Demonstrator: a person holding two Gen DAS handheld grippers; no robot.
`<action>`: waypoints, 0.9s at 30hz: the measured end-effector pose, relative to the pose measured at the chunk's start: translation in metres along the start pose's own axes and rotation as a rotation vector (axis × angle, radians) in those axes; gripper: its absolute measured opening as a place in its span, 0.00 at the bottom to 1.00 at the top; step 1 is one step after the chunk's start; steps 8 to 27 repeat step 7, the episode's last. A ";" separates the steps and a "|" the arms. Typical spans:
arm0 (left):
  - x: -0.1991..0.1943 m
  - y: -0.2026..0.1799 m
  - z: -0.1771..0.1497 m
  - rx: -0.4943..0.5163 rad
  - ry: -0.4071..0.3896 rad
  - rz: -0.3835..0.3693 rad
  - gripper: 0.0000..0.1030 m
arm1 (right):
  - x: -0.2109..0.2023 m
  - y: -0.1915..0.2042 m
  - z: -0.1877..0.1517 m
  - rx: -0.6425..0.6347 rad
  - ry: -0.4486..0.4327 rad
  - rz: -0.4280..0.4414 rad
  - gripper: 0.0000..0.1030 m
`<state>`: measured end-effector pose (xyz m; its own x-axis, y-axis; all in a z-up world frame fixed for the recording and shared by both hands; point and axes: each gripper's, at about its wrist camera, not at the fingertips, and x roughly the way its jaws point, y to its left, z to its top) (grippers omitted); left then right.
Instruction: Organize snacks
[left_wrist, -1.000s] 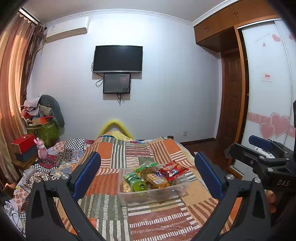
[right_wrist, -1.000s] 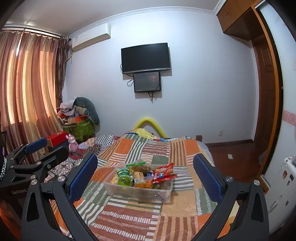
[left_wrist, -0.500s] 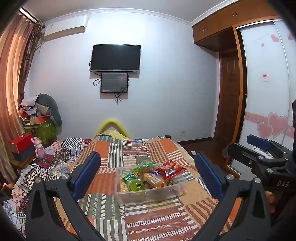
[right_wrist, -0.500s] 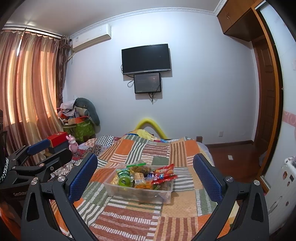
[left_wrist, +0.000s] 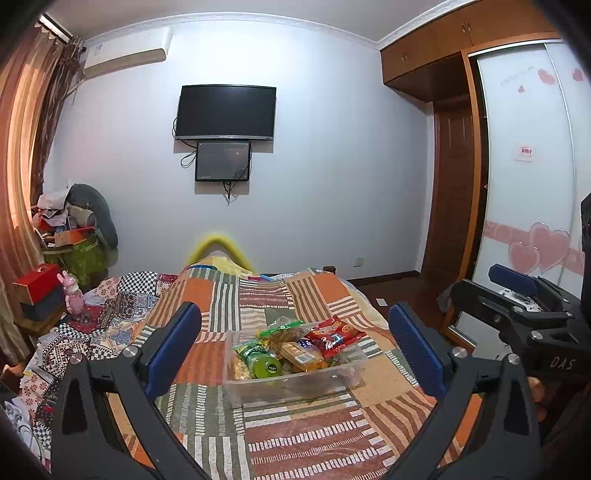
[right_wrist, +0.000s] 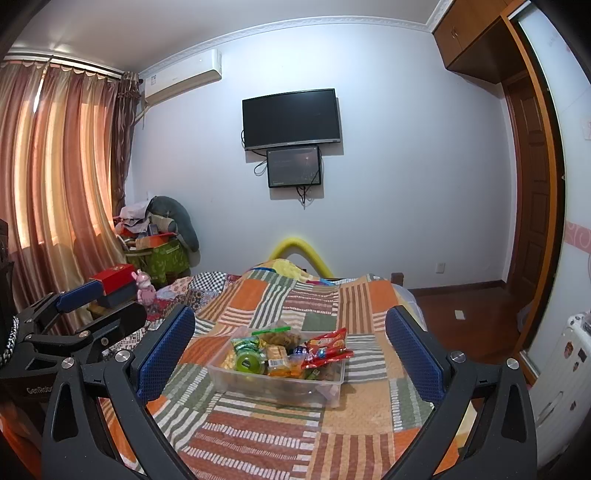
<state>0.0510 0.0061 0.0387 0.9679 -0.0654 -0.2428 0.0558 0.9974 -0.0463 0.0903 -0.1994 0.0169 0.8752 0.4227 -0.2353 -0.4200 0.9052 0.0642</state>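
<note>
Grippers fill the near edge of both views: the left gripper (left_wrist: 293, 349) and the right gripper (right_wrist: 290, 350) each hang above the foot of the bed with their blue textured pads spread wide and nothing between them. Beyond them, toward the middle of the bed (right_wrist: 258, 435), a clear plastic bin (right_wrist: 275, 380) sits on a nubbly patchwork cover of orange, green and striped squares. The bin is shallow, rectangular and see-through, and it is heaped above its rim with snacks: a glossy red crinkly bag (right_wrist: 327, 347) lying across its right end and overhanging the rim, a round green-lidded tub (right_wrist: 248, 363) at its left, a flat yellow-orange packet (right_wrist: 277, 356) between them, and a clear pouch of brown pieces (right_wrist: 282, 336) at the back. Judging from this, the risks are that the slick foil bags slide out of a pinch, that pulling one tips its neighbours over the rim onto the cover, and that the light bin skids or tilts on the soft bedding when pushed. Farther off, a yellow curved headboard (right_wrist: 295, 245) marks the far edge of the bed, and on the white wall behind hang a dark television (right_wrist: 291, 120) and a smaller screen (right_wrist: 293, 166).
</note>
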 end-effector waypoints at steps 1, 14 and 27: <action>0.000 0.000 0.000 0.001 0.001 -0.002 1.00 | 0.000 0.000 0.000 0.000 0.000 -0.001 1.00; 0.002 0.002 -0.001 -0.003 0.011 -0.004 1.00 | 0.002 -0.002 0.001 0.001 0.006 -0.002 1.00; 0.002 0.002 -0.001 -0.003 0.011 -0.004 1.00 | 0.002 -0.002 0.001 0.001 0.006 -0.002 1.00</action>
